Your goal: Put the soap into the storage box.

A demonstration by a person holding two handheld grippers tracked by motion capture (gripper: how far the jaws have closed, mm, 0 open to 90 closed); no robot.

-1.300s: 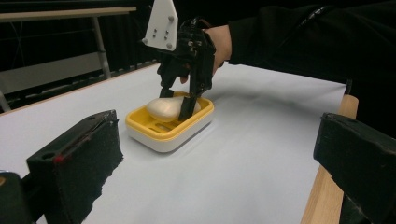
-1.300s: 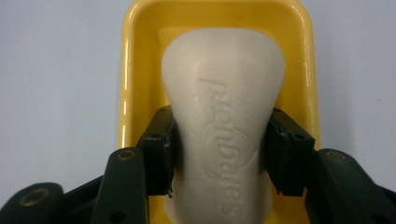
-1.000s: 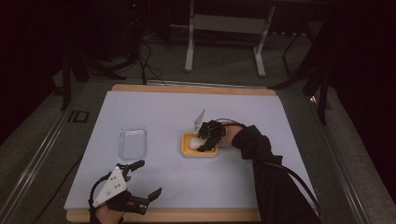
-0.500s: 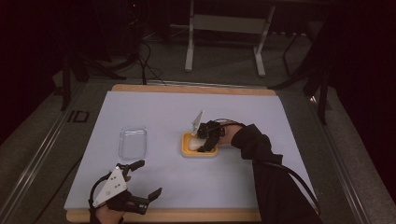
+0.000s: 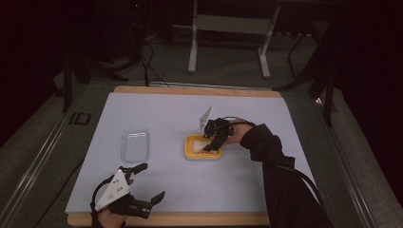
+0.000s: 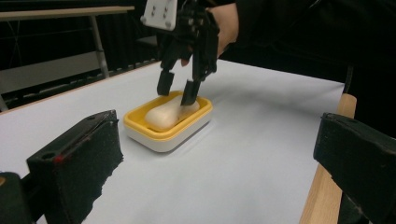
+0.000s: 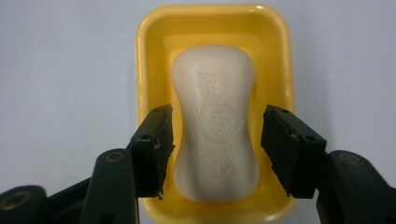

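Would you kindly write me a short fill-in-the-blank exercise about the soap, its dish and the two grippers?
1. The bar of soap lies in a dish coloured ____.
2. The right gripper has its jaws on either side of the ____, with a gap at each pad.
3. In the high view, the clear lid lies to the ____ of the dish.
4. The left gripper holds ____.

Missing words: yellow; soap; left; nothing

The bar of soap [image 7: 215, 123] carries a pressed-in brand mark running along its top face, script lettering over a round emblem; the letters are too shallow and soft to read with any certainty. A small marking beside the bench's left edge [image 5: 79, 118] looks like "ID".
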